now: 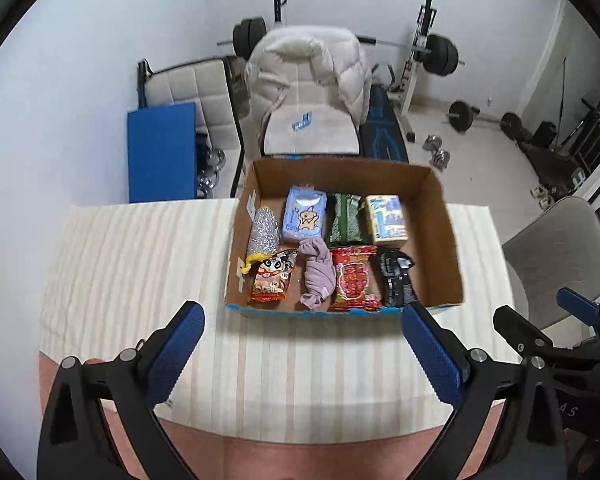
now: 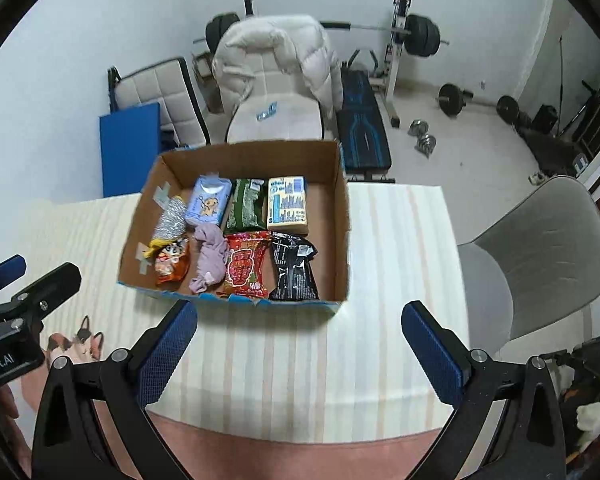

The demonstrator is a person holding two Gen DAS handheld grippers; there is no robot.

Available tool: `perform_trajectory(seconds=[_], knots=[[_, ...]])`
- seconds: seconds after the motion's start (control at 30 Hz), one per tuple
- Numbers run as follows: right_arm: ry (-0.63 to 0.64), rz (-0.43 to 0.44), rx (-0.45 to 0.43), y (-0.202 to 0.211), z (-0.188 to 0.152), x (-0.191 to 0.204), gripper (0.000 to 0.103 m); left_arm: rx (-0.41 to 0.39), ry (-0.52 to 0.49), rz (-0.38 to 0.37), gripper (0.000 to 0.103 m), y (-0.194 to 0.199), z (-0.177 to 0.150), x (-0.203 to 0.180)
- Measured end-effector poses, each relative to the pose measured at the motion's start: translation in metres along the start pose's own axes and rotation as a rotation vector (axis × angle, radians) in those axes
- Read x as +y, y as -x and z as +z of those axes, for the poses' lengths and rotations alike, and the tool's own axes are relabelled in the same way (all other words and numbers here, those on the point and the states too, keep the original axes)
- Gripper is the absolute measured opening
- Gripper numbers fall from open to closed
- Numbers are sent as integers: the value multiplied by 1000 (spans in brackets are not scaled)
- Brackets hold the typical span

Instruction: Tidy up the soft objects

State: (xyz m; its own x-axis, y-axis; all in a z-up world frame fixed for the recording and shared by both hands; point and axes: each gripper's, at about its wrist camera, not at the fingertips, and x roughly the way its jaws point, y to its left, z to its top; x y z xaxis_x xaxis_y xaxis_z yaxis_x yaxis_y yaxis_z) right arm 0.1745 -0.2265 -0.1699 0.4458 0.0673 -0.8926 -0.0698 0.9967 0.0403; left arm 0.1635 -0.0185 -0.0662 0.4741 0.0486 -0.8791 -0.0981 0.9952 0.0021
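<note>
A cardboard box [image 1: 440, 236] [image 2: 340, 216] stands at the far side of the striped table. In it lie a mauve cloth [image 1: 317, 276] [image 2: 210, 260], a red snack pack [image 1: 354, 280] [image 2: 246, 266], a black pack [image 1: 396, 280] [image 2: 294, 268], an orange cartoon pack [image 1: 270, 278] [image 2: 172, 264], a silver scourer [image 1: 264, 232] [image 2: 169, 220], a blue tissue pack [image 1: 305, 218] [image 2: 208, 200], a green pack [image 1: 345, 220] [image 2: 244, 204] and a yellow sponge pack [image 1: 388, 218] [image 2: 287, 200]. My left gripper [image 1: 302, 348] and right gripper [image 2: 300, 344] are both open and empty, just in front of the box.
The striped tablecloth [image 1: 140, 264] [image 2: 400, 260] covers the table. A grey chair [image 1: 560, 256] [image 2: 540, 248] stands to the right. A chair with a white jacket [image 1: 312, 76] [image 2: 276, 60], a blue mat and weight equipment stand behind the table.
</note>
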Motion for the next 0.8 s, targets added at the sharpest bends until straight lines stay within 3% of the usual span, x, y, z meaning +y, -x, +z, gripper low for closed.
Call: perform_trajectory(seconds=[0.37, 0.6, 0.8], knots=[[-8, 5, -103, 124, -45, -13, 103, -94, 17, -2, 101, 102, -40, -6], [2, 15, -120, 174, -71, -13, 103, -84, 6, -29, 101, 132, -68, -15], [37, 5, -141, 203, -90, -8, 103, -106, -3, -9, 101, 148, -78, -18]])
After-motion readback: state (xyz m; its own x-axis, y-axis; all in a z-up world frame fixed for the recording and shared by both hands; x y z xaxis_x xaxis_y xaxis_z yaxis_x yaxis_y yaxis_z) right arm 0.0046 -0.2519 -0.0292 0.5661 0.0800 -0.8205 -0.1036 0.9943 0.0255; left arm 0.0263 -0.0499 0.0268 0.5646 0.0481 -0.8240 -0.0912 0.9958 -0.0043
